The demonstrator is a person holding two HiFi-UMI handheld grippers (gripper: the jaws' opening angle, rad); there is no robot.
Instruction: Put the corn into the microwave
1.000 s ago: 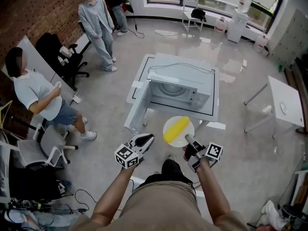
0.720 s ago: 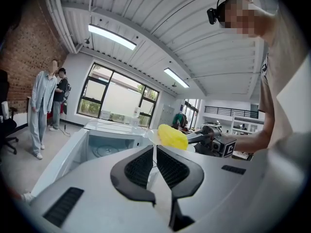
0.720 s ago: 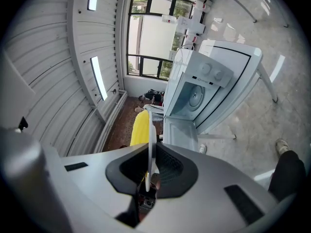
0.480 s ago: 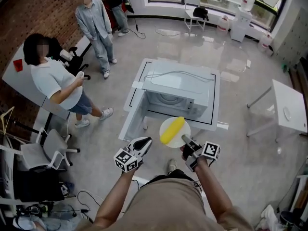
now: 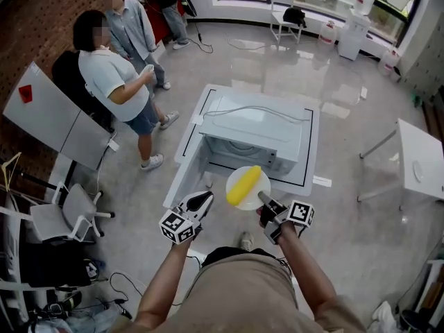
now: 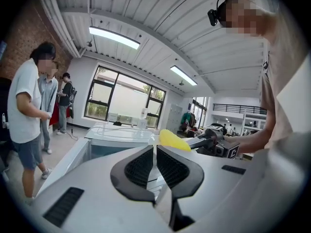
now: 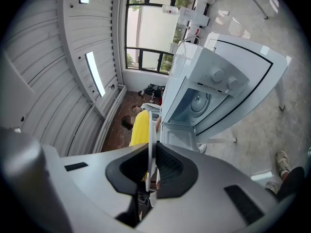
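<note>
Yellow corn lies on a round white plate. The plate is held in the air just on my side of the microwave, in front of its open cavity and not inside it. The cob lies diagonally on the plate, far end toward the opening.

My right gripper is clamped on the plate's near rim. In the right gripper view the thin white rim runs edge-on between the black pads, and both press on it. The corn shows past the jaws, on the left side of the rim. In that view the microwave sits beyond the plate, with the cavity and turntable exposed.

My left gripper is closed and empty. In the left gripper view the pads meet at the tips with nothing between them. It hangs on the near side of the microwave, off its front-left corner and just beside the plate without touching it. From there I see the corn a little past its tips.

The microwave stands on a white table marked with a black outline. Two people stand well apart from the microwave on its far-left side, one in a white shirt and one in a grey shirt. A small white side table sits well to the microwave's right.
</note>
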